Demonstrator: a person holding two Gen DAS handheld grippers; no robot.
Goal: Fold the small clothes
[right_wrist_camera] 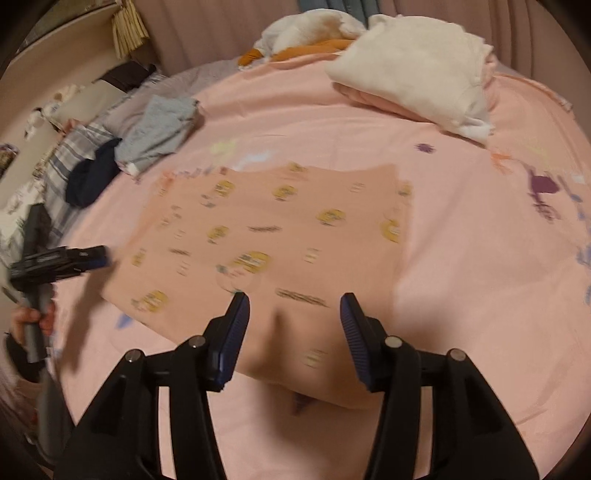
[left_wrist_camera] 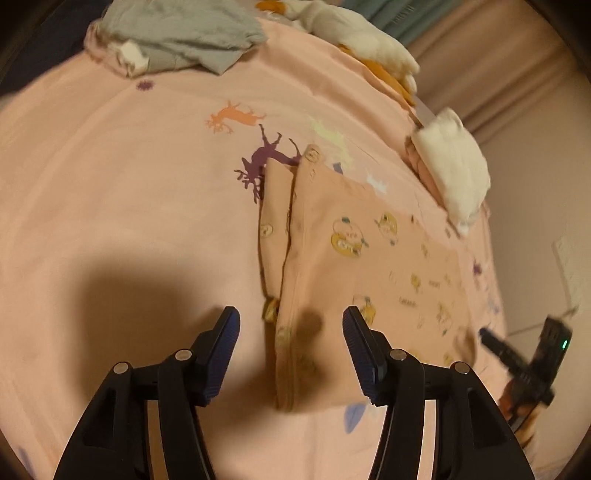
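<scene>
A small peach garment with yellow cartoon prints (left_wrist_camera: 354, 266) lies flat on the pink bedsheet (left_wrist_camera: 129, 192), its left edge folded over. My left gripper (left_wrist_camera: 291, 343) is open and empty, just above the garment's near left edge. In the right wrist view the same garment (right_wrist_camera: 273, 236) is spread flat, and my right gripper (right_wrist_camera: 293, 332) is open and empty above its near edge. The right gripper also shows in the left wrist view (left_wrist_camera: 524, 362) at the far right, and the left gripper shows in the right wrist view (right_wrist_camera: 62, 262) at the far left.
A grey-blue crumpled garment (left_wrist_camera: 177, 33) lies at the far left of the bed. A folded white and pink stack (right_wrist_camera: 413, 70) sits at the far right. A dark navy cloth (right_wrist_camera: 92, 177) and striped fabric (right_wrist_camera: 70, 147) lie at the left edge. A white and orange plush (right_wrist_camera: 306, 33) lies at the back.
</scene>
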